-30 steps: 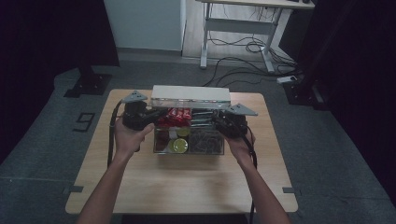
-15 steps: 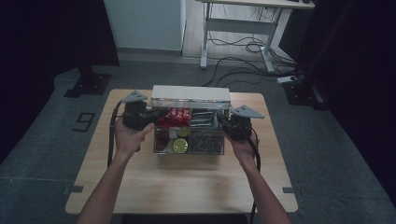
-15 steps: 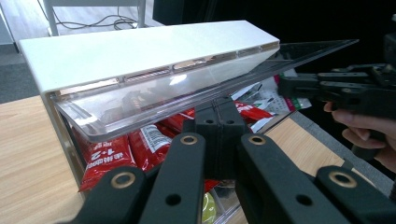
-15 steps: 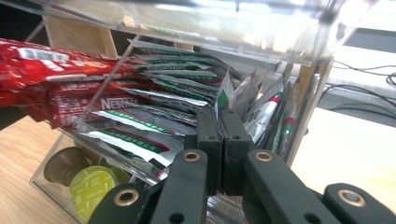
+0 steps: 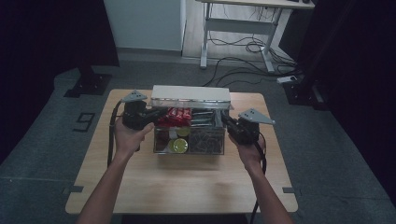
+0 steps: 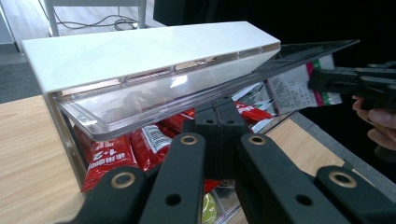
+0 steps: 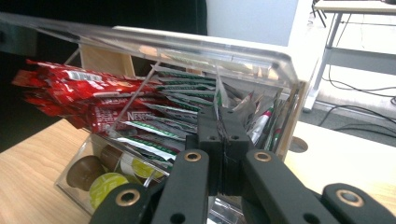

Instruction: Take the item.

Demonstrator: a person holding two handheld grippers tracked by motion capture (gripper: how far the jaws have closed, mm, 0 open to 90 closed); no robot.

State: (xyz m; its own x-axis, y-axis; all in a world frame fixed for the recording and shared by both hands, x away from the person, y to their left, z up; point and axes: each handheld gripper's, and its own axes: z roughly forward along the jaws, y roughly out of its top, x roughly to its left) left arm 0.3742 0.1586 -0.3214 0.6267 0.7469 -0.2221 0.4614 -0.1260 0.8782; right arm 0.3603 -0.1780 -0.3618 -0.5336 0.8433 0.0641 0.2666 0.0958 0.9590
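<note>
Black fingers [image 6: 219,140] with brass-ringed screw holes

Your left forearm [image 5: 105,191] comes in from the desk's near edge, angled toward the middle. Your left hand [image 5: 127,137] grips the left gripper [image 5: 152,114], jaws closed flat together with nothing between them, pointing right across the desk. Your right forearm [image 5: 266,196] enters from the near edge, leaning left. Your right hand [image 5: 247,151] holds the right gripper [image 5: 226,122], pointing left toward the other one; its jaws have just been closing and now meet, with nothing between them.
</note>
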